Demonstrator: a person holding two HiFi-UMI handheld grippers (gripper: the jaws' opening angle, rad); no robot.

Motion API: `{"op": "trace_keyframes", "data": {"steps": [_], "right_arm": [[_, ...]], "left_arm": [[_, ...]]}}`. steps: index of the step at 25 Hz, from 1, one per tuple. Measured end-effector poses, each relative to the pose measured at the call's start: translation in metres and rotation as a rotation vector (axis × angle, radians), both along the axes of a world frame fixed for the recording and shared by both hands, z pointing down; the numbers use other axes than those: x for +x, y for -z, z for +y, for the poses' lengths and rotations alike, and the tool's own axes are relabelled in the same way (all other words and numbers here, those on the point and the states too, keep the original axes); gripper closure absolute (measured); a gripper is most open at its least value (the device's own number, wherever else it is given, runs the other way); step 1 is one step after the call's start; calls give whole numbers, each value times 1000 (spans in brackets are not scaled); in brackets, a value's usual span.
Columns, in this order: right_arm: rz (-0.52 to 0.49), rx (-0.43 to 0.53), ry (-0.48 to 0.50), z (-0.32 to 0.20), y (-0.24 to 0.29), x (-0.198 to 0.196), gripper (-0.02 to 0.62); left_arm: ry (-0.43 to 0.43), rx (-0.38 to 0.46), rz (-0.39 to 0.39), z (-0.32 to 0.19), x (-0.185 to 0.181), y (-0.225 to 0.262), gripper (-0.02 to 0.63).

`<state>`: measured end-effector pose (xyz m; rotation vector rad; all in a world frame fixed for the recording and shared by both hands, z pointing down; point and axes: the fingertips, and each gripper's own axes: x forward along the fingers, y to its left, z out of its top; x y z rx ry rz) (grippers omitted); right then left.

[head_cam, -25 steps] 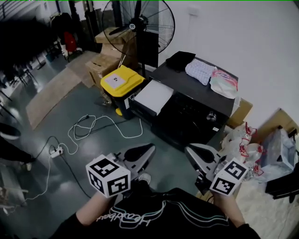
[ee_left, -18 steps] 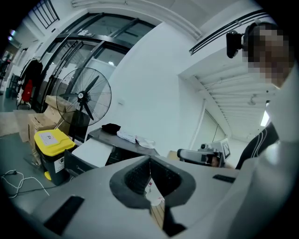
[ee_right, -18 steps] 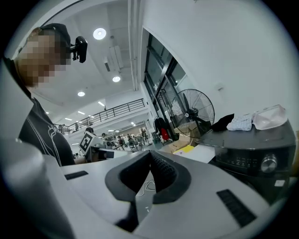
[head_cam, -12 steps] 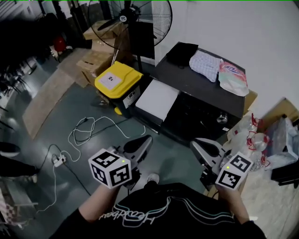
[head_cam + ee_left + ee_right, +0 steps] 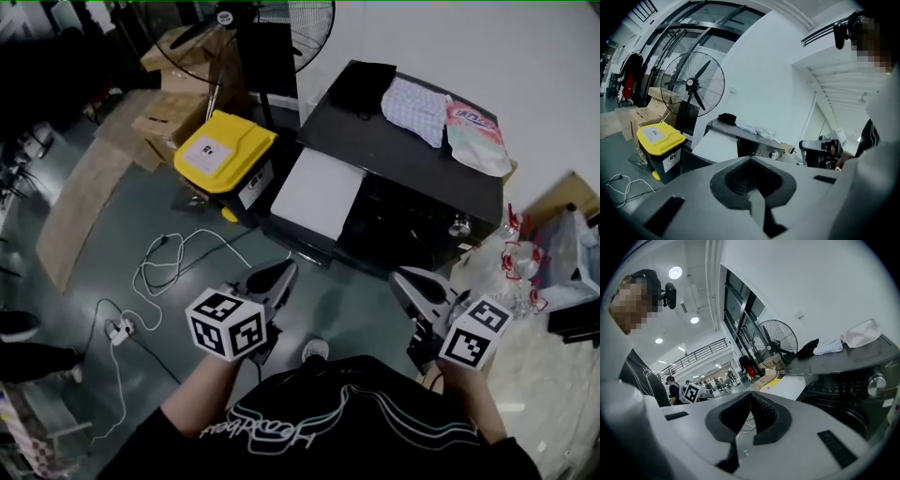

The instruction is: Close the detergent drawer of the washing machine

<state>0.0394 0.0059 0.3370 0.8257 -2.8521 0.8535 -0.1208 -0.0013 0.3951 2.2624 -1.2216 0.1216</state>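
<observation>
Bin (image 5: pixel 223 153): yellow lid, on the floor at left.
Left tool (image 5: pixel 278 274): jaws together, empty, held over the floor, apart from the machine.
Drawer (image 5: pixel 317 192): white, open, sticking out from the left end of the washer (image 5: pixel 427 159) front, just beside the bin.
Right tool (image 5: pixel 409 281): jaws together, empty, near the washer front, apart from the drawer.

I have stepped closer to the big dark grey washing machine (image 5: pixel 403 159), so it and its flat white drawer (image 5: pixel 317 192) now sit nearer to my claws. My left grey claw (image 5: pixel 272 279) and right grey claw (image 5: pixel 412 284) have moved up toward it. The yellow-lidded bin (image 5: pixel 223 150) has slid a bit left in the head view.
</observation>
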Motion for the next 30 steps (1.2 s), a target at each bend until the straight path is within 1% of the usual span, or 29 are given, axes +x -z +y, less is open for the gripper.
{"op": "trace_keyframes", "data": {"steps": [7, 13, 18, 20, 24, 30], "right_arm": [[8, -47, -82, -12, -26, -2, 568], [-12, -83, -171, -25, -37, 4, 568], [-16, -98, -230, -31, -44, 10, 568], [-19, -104, -242, -33, -47, 9, 568], [-8, -102, -235, -32, -50, 6, 568], [-9, -116, -245, -36, -54, 7, 568]], "left_arm": [[-35, -26, -100, -28, -19, -47, 581], [-61, -53, -132, -54, -27, -75, 582], [-85, -68, -200, -64, -30, -97, 583], [-91, -76, -223, -68, -30, -104, 581], [-100, -80, -285, -74, -30, -117, 583], [-104, -88, -292, -79, -28, -123, 581]]}}
